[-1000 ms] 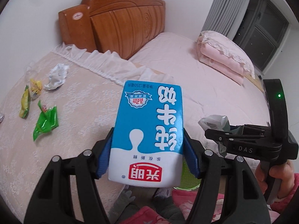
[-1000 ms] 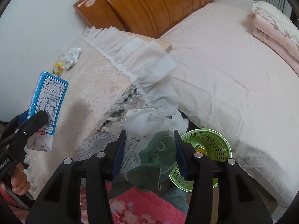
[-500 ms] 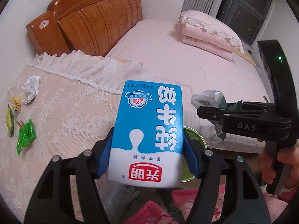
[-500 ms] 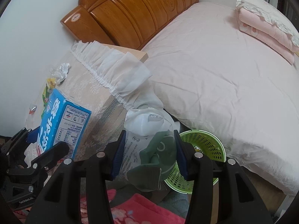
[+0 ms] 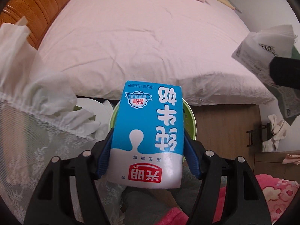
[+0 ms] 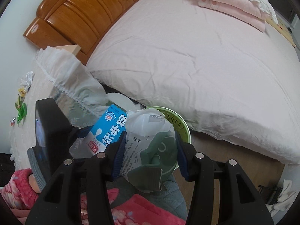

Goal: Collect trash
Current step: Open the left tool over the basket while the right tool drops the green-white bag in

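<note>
Milk carton (image 5: 148, 135) reads 光明 (250 ml).

Beyond the claw, a pink-sheeted bed (image 6: 196, 60) carries folded pink bedding (image 6: 230, 1); left of it, wrappers (image 6: 21, 108) and crumpled tissue (image 6: 28, 77) litter a lace-covered surface (image 6: 37, 97).

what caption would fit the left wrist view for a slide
Left gripper clamps a blue-and-white milk carton above the green basket beside the bed.
</note>
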Motion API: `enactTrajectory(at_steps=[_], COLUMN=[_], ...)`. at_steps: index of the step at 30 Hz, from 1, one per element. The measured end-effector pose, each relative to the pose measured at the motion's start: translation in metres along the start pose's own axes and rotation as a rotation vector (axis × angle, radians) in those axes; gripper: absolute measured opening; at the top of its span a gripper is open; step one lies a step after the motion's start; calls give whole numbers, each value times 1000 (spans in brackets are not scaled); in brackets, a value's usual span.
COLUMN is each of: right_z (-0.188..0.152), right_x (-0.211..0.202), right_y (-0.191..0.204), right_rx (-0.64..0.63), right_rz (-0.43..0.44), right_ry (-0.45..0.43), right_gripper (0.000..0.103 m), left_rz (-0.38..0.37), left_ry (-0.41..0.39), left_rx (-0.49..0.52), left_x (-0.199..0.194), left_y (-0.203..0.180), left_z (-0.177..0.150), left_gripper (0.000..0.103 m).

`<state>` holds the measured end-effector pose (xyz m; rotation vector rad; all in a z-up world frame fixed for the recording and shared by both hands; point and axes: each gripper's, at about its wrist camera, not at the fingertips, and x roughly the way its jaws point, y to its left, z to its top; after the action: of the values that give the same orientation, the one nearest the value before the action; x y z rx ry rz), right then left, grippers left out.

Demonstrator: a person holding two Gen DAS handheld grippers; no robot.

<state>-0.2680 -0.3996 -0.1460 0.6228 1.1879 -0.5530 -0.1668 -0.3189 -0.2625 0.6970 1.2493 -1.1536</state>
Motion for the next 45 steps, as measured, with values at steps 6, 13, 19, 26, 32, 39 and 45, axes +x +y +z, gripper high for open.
enactTrajectory(at_steps=[6,13,19,26,32,39,45], right_z=[-2,2,4,1,-12,-32,-38], right_x=[10,14,21,39,65,96,111], right_y=[-27,-37,-32,-7,14,30,34], right_rx=[26,13,0,-42,-74,-90,-62], right_rz=[-5,12,36,69,79,60,10], right_ry=[20,20,22,42,103,188,207], right_gripper=[50,50,50,50,50,50,94], left_rz=[-25,14,85,153,148,169,186], left_ry=[22,2,-102,-265,-279,-248,-234], left_rx=[-53,-76,-135,-210,-278,-293,-310], left_x=[20,10,-46,-148,-175,-172,-173], left_y=[-10,-18,-6,15,30,36,43], left_z=[11,14,11,-21,-47,-61,-71], left_gripper=[82,89,90,96,96,96,96])
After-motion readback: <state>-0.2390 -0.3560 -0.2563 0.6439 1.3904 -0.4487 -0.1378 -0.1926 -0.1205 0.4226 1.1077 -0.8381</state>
